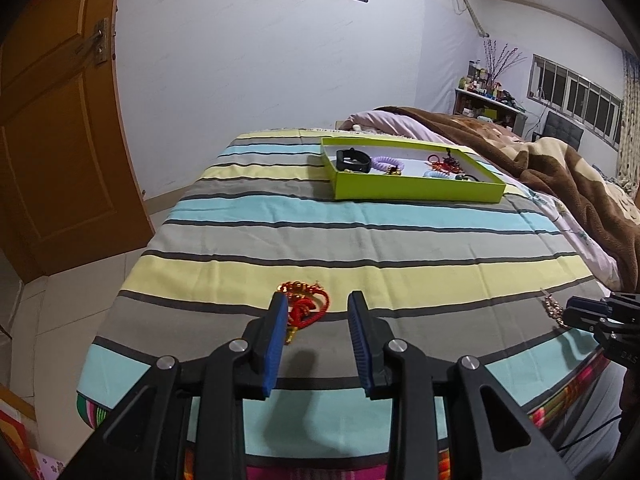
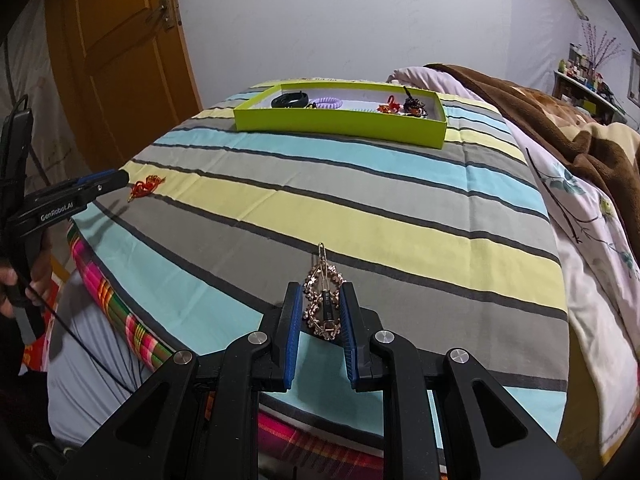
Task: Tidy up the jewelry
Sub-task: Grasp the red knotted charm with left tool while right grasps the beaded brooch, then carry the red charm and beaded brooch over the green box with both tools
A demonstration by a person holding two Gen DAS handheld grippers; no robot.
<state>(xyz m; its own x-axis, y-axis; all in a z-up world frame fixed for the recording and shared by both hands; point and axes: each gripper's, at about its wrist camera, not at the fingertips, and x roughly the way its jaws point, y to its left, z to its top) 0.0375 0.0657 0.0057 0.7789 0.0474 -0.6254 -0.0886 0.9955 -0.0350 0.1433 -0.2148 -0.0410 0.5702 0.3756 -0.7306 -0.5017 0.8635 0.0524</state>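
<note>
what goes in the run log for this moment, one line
left gripper: open, at red knot charm | right gripper: around gold hair clip | green box: far side

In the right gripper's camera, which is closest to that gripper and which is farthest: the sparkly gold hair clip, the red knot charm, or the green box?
1. Sparkly gold hair clip: between the fingers of the right gripper.
2. Red knot charm: off to the left on the striped bedspread, by the left gripper.
3. Green box: at the far end of the bedspread, jewelry already inside.
</note>
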